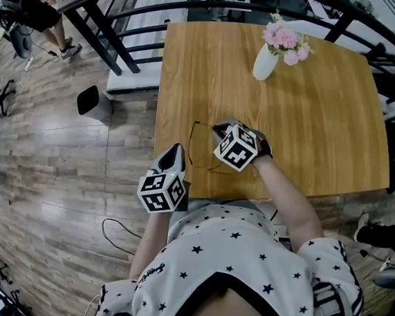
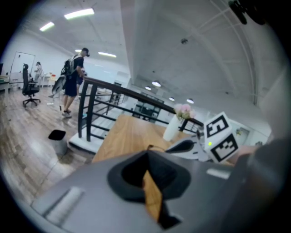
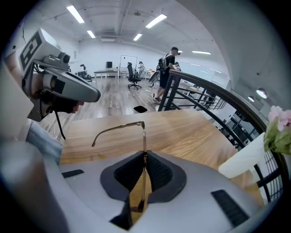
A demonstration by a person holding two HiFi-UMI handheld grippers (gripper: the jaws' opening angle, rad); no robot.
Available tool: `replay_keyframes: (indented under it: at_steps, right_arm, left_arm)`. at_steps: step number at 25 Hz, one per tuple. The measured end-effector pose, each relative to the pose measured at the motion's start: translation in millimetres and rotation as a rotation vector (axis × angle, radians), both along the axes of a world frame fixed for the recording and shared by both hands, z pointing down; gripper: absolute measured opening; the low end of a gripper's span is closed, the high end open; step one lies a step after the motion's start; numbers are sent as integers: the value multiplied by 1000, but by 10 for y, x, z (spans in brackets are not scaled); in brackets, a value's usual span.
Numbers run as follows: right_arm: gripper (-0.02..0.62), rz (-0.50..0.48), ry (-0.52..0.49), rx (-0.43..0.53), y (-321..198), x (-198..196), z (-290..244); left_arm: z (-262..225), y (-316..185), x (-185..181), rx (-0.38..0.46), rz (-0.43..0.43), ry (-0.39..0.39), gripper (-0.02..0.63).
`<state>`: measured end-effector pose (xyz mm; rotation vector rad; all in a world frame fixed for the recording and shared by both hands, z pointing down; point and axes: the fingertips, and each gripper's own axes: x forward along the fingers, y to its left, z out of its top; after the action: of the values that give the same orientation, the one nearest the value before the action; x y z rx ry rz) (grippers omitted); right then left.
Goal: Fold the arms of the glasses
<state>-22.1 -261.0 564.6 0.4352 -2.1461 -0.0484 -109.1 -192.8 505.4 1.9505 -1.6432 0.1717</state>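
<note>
The right gripper (image 3: 144, 157) had its jaws clamped on the front frame of the thin wire glasses (image 3: 119, 128), holding them near the near edge of the table (image 1: 313, 116) with one arm standing out open. Folding looked barely begun. The left gripper (image 1: 176, 150), closed on nothing at the near-left corner, would probably need to push that arm inward. The other arm and the lenses were hidden behind the right gripper's body.

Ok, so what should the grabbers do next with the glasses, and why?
Probably the left gripper should move over and nudge the open arm inward, toward the front of the frame. The right gripper is shut on the front of the glasses, holding them steady, and that arm sticks out sideways, unfolded. The left gripper is shut, empty and close by.
</note>
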Motion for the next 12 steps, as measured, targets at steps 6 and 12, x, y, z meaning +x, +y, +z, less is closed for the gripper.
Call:
replay_keyframes:
  at_steps: [6,12]
  right_arm:
    - [20,88,-49,72,-101,103,-315]
    - [20,122,-72,131,-147,124,-576]
  left_arm:
    - [-8,-3,69,6,28,-7,8]
    - [37,13,144,-8,82,-26,30]
